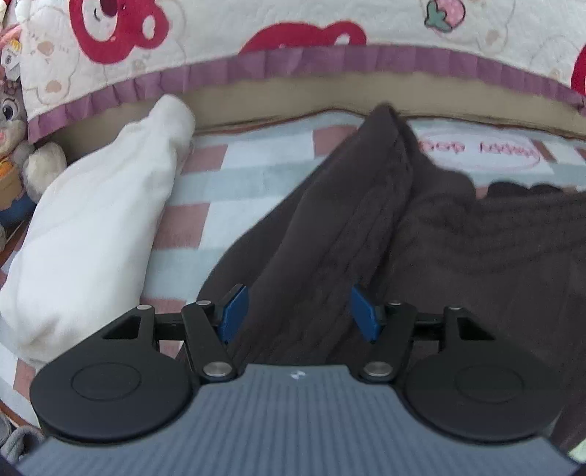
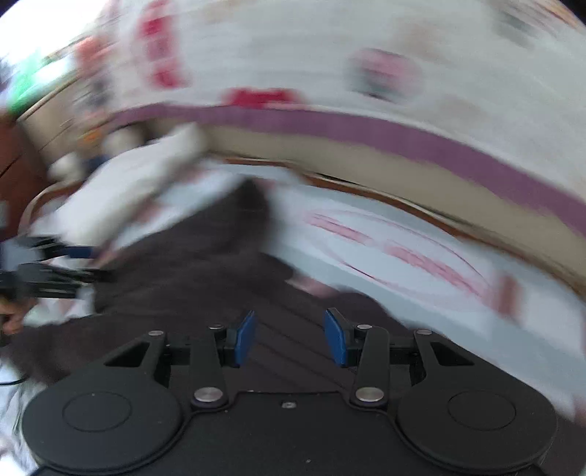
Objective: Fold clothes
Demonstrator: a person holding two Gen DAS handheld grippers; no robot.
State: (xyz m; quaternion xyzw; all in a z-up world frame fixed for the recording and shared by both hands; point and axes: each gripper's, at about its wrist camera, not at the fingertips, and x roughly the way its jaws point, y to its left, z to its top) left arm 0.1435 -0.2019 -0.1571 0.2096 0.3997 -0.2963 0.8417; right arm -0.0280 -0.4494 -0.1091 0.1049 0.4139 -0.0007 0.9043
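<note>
We saw a dark brown garment (image 1: 384,219) of matt, ribbed knit cloth on a soft, fuzzy checked blanket (image 1: 234,183). The white garment (image 1: 91,227) beside it looked fleecy. The quilted cover (image 1: 293,25) had a pleated purple cloth trim. The left gripper (image 1: 298,311) was matt black plastic with shiny metal pins.

You are working over a bed (image 1: 234,190) whose top is showing a fleecy blanket checked in pale blue, white and dusty pink, with a pink oval of lettering (image 1: 479,150) printed near the far edge. A dark brown knitted garment (image 1: 366,219) is lying spread across it, one part bunching up into a ridge that is running toward the far edge. Just to the left of it a white fleecy garment (image 1: 91,219) is lying lengthwise, apart from the brown one, with its narrow end reaching the beige bed rim (image 1: 278,99).
</note>
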